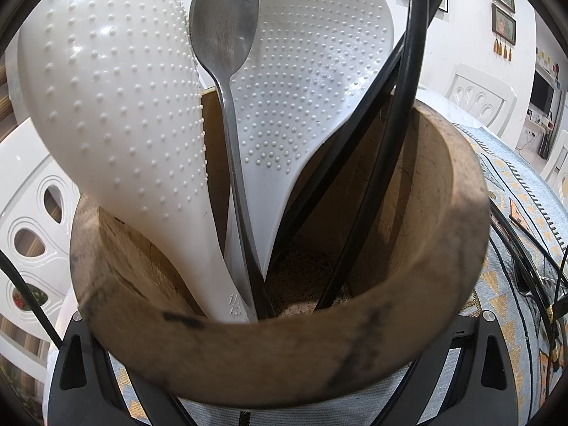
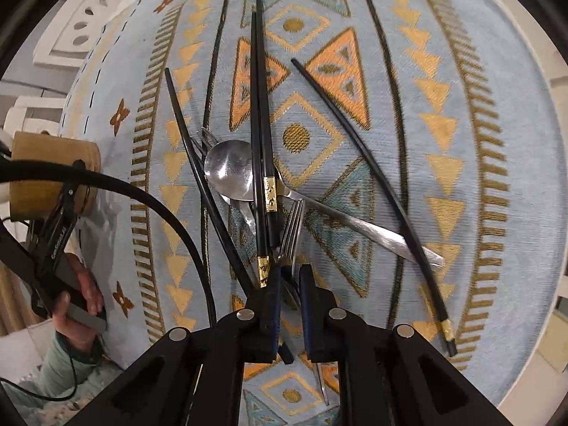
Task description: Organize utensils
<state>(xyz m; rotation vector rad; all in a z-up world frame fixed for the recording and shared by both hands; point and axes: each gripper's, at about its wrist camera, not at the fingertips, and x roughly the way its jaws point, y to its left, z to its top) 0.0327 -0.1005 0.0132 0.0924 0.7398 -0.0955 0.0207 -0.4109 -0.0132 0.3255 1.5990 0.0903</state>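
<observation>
Where dimpled white paddles (image 1: 117,99) fill the wooden holder (image 1: 426,319) — slim black chopsticks (image 2: 261,142), steel spoon (image 2: 230,170).

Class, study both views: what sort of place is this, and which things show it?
Probably a home dining room: a patterned tablecloth with loose cutlery, white dining chairs, and framed pictures on the wall.
</observation>
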